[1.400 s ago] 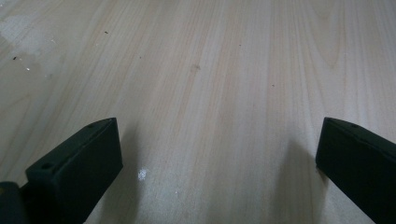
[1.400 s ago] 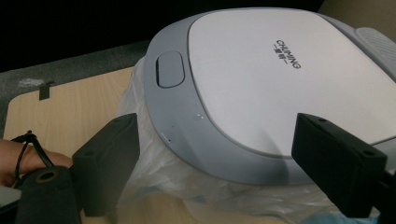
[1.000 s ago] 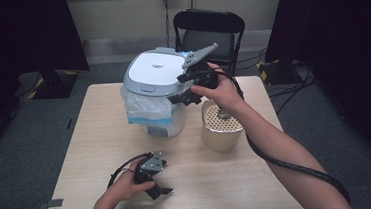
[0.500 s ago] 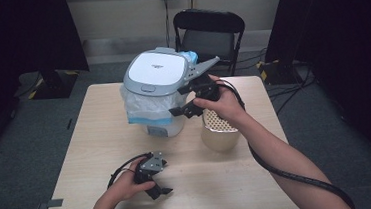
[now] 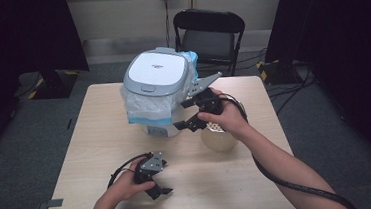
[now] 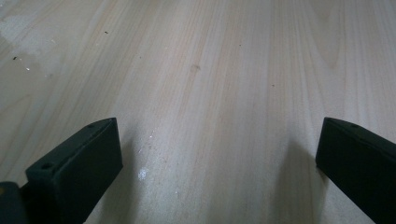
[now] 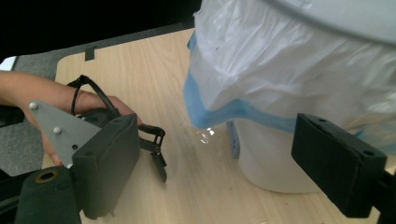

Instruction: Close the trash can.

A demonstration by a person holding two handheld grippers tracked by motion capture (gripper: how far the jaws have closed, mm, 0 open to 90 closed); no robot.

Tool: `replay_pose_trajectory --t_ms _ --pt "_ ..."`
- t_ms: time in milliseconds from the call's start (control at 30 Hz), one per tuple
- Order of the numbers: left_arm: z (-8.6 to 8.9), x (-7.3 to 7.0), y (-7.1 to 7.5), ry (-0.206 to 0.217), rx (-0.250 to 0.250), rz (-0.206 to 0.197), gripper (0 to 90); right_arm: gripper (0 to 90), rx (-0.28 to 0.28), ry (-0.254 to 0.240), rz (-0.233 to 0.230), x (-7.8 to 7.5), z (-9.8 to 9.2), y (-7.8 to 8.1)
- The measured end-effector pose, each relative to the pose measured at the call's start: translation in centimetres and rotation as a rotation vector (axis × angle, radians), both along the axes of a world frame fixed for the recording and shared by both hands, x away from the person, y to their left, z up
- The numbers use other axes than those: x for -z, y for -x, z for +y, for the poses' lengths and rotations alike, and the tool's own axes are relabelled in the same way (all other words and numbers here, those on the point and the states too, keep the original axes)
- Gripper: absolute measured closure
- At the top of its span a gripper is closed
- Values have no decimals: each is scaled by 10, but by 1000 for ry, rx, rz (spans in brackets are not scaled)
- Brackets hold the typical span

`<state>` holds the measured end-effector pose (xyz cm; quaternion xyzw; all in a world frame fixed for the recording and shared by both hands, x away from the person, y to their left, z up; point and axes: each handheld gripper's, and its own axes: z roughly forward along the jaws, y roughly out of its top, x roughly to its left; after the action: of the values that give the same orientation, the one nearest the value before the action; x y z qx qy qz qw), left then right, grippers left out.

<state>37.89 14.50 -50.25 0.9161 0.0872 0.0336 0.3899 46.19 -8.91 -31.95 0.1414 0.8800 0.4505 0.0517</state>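
Note:
A white bin with a closed grey-white lid stands at the table's far middle. A clear bag liner with a blue hem hangs out under the lid. My right gripper hovers low at the bin's front right corner, jaws apart and nothing between them. In the right gripper view the same gripper looks at the blue hem and the bin's white base. My left gripper rests open on the table near the front edge; its jaws frame bare wood.
A cream perforated cup stands just right of the bin, under my right hand. A black folding chair is behind the table. The other hand with its gripper lies left of the bin in the right gripper view.
My right gripper has come down from lid height to the bin's lower front right side. The left hand and its gripper have stayed put.

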Motion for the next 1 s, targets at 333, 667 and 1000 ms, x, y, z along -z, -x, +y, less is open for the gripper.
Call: replay_pose_trajectory --t_ms 333,667,1000 --pt "0 0 0 -1 -2 -1 0 150 -15 16 5 15 -2 5" --pt "0 0 0 -3 -1 -2 0 150 -18 18 17 31 -6 11" --pt "0 0 0 -5 -3 1 0 150 -24 20 34 50 -11 18"
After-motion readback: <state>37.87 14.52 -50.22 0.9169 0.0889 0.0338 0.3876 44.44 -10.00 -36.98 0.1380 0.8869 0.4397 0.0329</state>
